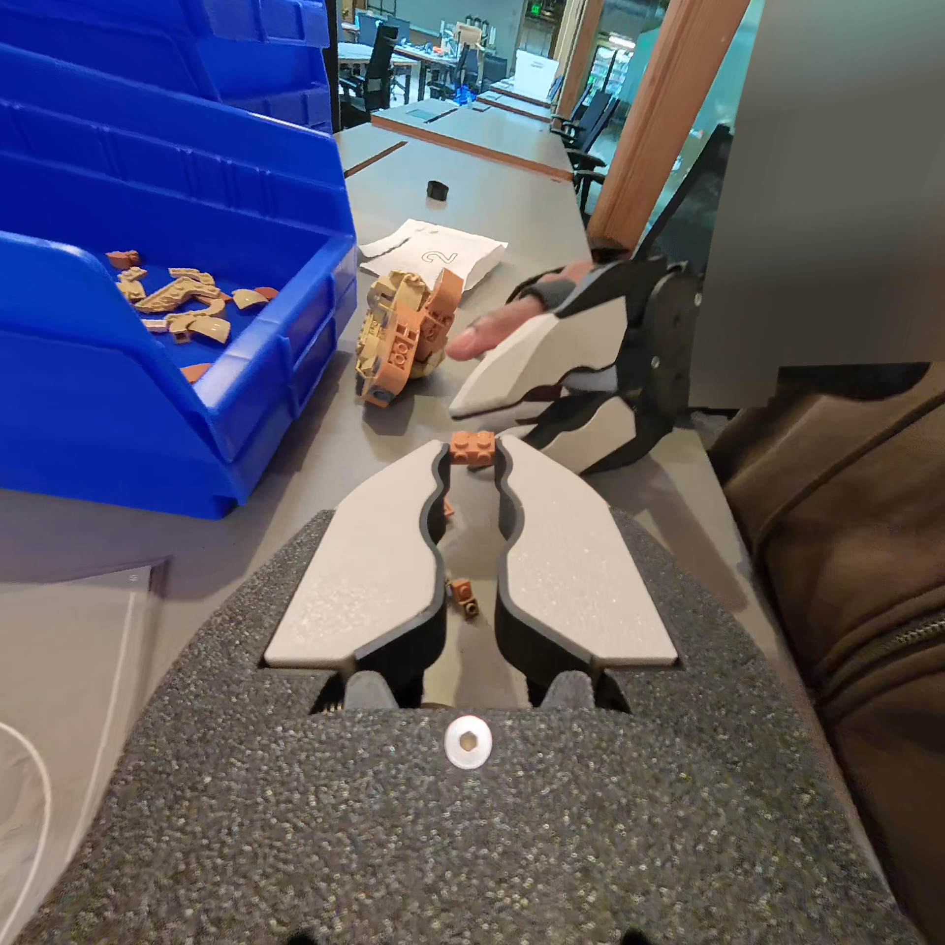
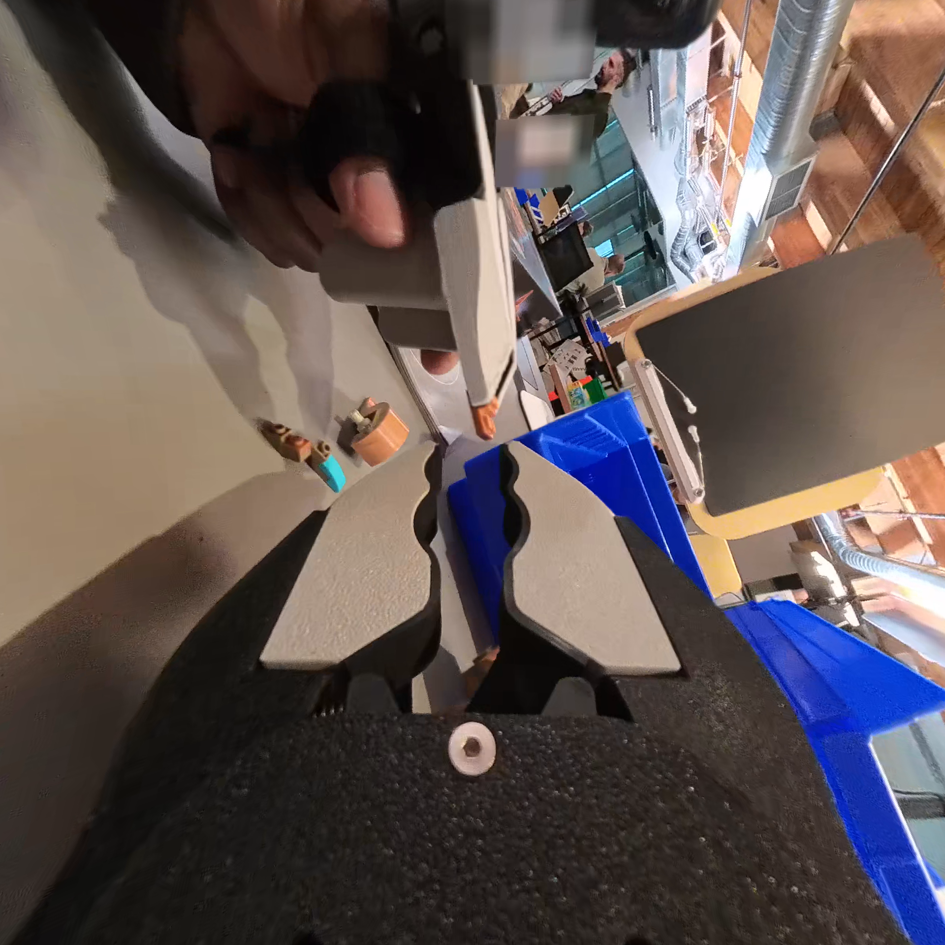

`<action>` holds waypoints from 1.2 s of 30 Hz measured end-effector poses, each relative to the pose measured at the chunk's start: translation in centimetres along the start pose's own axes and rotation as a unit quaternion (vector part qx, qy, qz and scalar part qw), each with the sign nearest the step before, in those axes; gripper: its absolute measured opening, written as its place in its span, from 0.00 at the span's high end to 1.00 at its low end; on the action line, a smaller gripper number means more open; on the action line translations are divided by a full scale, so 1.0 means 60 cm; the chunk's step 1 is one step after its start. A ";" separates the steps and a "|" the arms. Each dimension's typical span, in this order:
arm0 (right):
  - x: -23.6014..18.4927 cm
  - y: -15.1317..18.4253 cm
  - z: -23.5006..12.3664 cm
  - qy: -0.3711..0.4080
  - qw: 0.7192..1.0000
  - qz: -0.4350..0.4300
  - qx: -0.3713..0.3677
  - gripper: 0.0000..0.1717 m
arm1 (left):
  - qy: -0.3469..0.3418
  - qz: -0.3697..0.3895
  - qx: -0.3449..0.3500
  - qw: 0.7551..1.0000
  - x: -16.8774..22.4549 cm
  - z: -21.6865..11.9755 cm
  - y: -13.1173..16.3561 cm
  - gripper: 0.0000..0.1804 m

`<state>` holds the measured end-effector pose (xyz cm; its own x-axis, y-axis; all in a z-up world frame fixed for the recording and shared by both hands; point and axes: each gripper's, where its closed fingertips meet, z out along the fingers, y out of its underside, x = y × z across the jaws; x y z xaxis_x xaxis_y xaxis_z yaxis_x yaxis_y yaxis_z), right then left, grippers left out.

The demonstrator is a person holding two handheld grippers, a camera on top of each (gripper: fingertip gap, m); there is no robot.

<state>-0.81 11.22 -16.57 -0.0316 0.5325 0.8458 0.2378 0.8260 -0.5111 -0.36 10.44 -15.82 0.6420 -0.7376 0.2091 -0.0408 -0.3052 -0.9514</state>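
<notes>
My left gripper [image 1: 473,450] is shut on a small orange brick [image 1: 473,448], which spans the gap between its fingertips just above the grey table [image 1: 307,450]. The right wrist view shows this brick [image 2: 483,422] at the tip of the left gripper from the side. My right gripper [image 1: 480,422] is just beyond and right of the brick, tilted on its side, jaws apart with nothing between them. In its own view the right gripper [image 2: 470,452] is open and empty. A half-built tan and orange model [image 1: 404,332] lies on the table further ahead.
A blue bin [image 1: 230,409] at the left holds several tan and orange pieces [image 1: 179,301]; more bins are stacked behind. A paper sheet [image 1: 434,253] and black cap [image 1: 437,190] lie farther back. Loose pieces [image 2: 381,434] [image 2: 307,452] lie on the table. A brown jacket [image 1: 844,562] is at right. The grippers are tip to tip, or close to it.
</notes>
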 end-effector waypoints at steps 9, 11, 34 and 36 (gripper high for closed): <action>0.009 -0.002 0.009 0.030 1.000 0.001 -0.004 0.96 | 0.009 -0.040 0.009 0.999 0.001 0.004 -0.001 0.91; 0.006 0.000 0.010 0.027 1.000 0.001 -0.006 0.94 | 0.009 -0.049 0.011 0.999 -0.001 0.005 0.000 0.91; -0.030 0.003 0.007 -0.033 0.995 -0.090 -0.003 0.97 | 0.021 -0.033 -0.078 0.996 0.006 0.009 0.035 0.89; -0.033 0.002 0.006 -0.035 0.994 -0.100 -0.002 0.97 | 0.029 -0.039 -0.085 0.995 0.009 0.008 0.039 0.91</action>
<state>-1.09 10.37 -18.37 -0.1464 0.3687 0.9180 0.2235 0.9163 -0.3324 0.28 9.62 -18.04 0.6038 -0.7395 0.2976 -0.1252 -0.4567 -0.8808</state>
